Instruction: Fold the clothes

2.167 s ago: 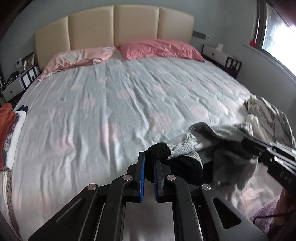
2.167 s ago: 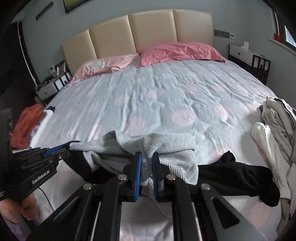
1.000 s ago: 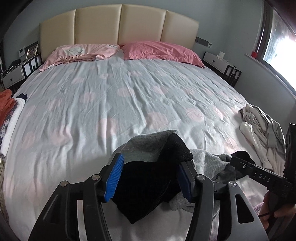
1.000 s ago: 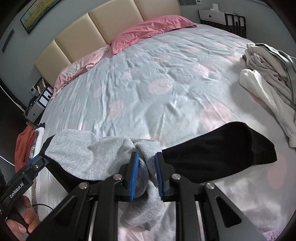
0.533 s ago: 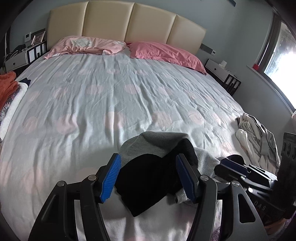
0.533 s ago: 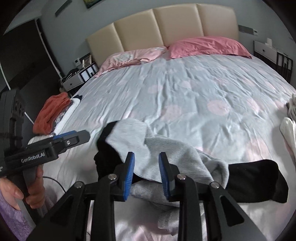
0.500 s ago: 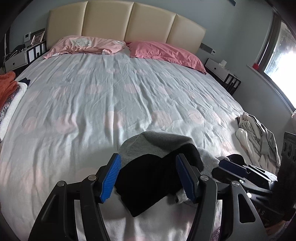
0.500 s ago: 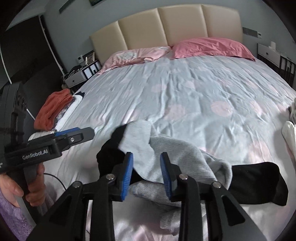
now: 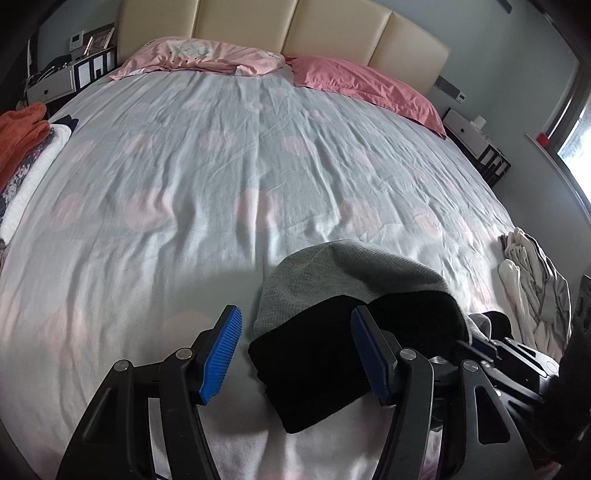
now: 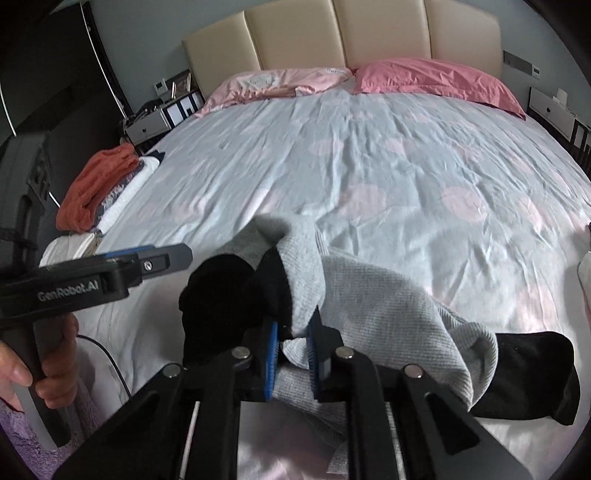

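Lying near the foot of the bed [image 9: 229,177], a grey-and-black garment [image 10: 388,314] is seen bunched on the pale sheet with pink spots. In the left wrist view, the left gripper [image 9: 295,354] is shown with its blue pads spread wide apart, and a black folded part of the garment [image 9: 317,369] lies between them without being pinched; whether the right-hand pad touches the cloth cannot be told. The grey knitted part [image 9: 343,273] is draped beyond the black fold.

In the right wrist view, the right gripper [image 10: 291,354] is seen with its pads drawn close, and a fold of the grey knit is clamped between them. A black sleeve or leg [image 10: 528,373] is stretched out to the right on the sheet. The left gripper [image 10: 155,262] is visible at the left of this view, held by a hand [image 10: 40,373] around its handle.

A pile of folded clothes [image 10: 99,188], topped by an orange item, is placed at the left edge of the bed. Crumpled pale clothes [image 9: 532,269] are heaped at the right edge. Two pink pillows [image 10: 369,81] are set against the beige headboard [image 10: 343,33].
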Demonstrator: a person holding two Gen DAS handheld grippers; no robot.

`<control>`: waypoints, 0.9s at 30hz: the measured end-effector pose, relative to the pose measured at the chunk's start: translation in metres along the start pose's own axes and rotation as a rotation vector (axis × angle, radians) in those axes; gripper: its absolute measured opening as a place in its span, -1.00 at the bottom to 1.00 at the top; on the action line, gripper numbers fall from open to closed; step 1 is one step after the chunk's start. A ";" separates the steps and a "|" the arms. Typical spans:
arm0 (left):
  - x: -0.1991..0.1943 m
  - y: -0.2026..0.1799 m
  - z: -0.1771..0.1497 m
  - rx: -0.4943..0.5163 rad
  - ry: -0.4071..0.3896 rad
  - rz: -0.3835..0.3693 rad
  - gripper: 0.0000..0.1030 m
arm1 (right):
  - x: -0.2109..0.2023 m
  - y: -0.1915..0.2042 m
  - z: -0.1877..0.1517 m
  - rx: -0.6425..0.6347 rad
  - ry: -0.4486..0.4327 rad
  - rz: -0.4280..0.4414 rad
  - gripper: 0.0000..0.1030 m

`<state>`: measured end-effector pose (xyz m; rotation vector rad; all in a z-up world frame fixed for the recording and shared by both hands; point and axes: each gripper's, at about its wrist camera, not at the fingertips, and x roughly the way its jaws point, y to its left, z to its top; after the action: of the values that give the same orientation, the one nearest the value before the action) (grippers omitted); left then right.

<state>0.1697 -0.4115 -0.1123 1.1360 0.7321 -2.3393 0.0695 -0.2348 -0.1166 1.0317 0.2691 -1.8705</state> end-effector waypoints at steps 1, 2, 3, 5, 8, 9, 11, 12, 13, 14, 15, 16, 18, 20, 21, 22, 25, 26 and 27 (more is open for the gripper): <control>-0.001 0.002 0.000 -0.007 -0.003 0.002 0.22 | -0.006 -0.002 0.002 0.018 -0.029 -0.002 -0.79; -0.001 0.004 0.000 -0.015 -0.005 0.003 0.23 | -0.012 -0.009 0.003 0.047 -0.054 -0.015 -0.80; -0.001 0.004 0.000 -0.018 -0.004 0.003 0.22 | -0.019 -0.016 0.004 0.076 -0.078 -0.027 -0.81; -0.001 0.005 0.000 -0.022 -0.001 0.001 0.22 | -0.033 -0.036 0.006 0.158 -0.115 -0.079 -0.82; 0.000 0.005 0.001 -0.019 0.005 -0.003 0.22 | -0.055 -0.070 0.010 0.265 -0.151 -0.191 -0.82; 0.000 0.003 0.000 -0.009 0.006 -0.006 0.22 | -0.062 -0.082 0.011 0.299 -0.160 -0.232 -0.82; 0.001 -0.001 -0.001 0.012 0.010 -0.012 0.22 | -0.076 -0.105 0.014 0.366 -0.179 -0.313 -0.82; 0.001 -0.003 -0.001 0.022 0.011 -0.014 0.22 | -0.084 -0.117 0.015 0.400 -0.188 -0.353 -0.82; 0.002 -0.005 -0.002 0.033 0.013 -0.017 0.22 | -0.091 -0.128 0.016 0.433 -0.197 -0.394 -0.82; 0.003 -0.008 -0.003 0.049 0.017 -0.021 0.22 | -0.096 -0.140 0.015 0.462 -0.189 -0.448 -0.82; 0.004 -0.012 -0.004 0.068 0.023 -0.024 0.22 | -0.098 -0.152 0.012 0.496 -0.177 -0.499 -0.82; 0.006 -0.016 -0.005 0.088 0.029 -0.028 0.22 | -0.098 -0.163 0.008 0.536 -0.159 -0.543 -0.82; 0.010 -0.026 -0.009 0.133 0.040 -0.032 0.22 | -0.097 -0.184 -0.004 0.610 -0.121 -0.595 -0.82; 0.014 -0.038 -0.014 0.192 0.046 -0.028 0.22 | -0.088 -0.198 -0.017 0.675 -0.070 -0.548 -0.81; 0.017 -0.044 -0.016 0.224 0.045 -0.025 0.22 | -0.083 -0.203 -0.023 0.706 -0.047 -0.516 -0.80; 0.019 -0.050 -0.017 0.250 0.043 -0.023 0.22 | -0.080 -0.204 -0.027 0.724 -0.037 -0.503 -0.75; 0.026 -0.064 -0.021 0.318 0.036 -0.014 0.22 | -0.085 -0.196 -0.030 0.728 -0.061 -0.508 -0.74; 0.028 -0.069 -0.022 0.341 0.034 -0.012 0.22 | -0.086 -0.193 -0.031 0.728 -0.069 -0.510 -0.70; 0.030 -0.073 -0.022 0.356 0.032 -0.013 0.22 | -0.087 -0.188 -0.029 0.710 -0.079 -0.514 -0.66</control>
<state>0.1229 -0.3463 -0.1288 1.3184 0.3387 -2.5342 -0.0517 -0.0643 -0.1126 1.4440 -0.2267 -2.5565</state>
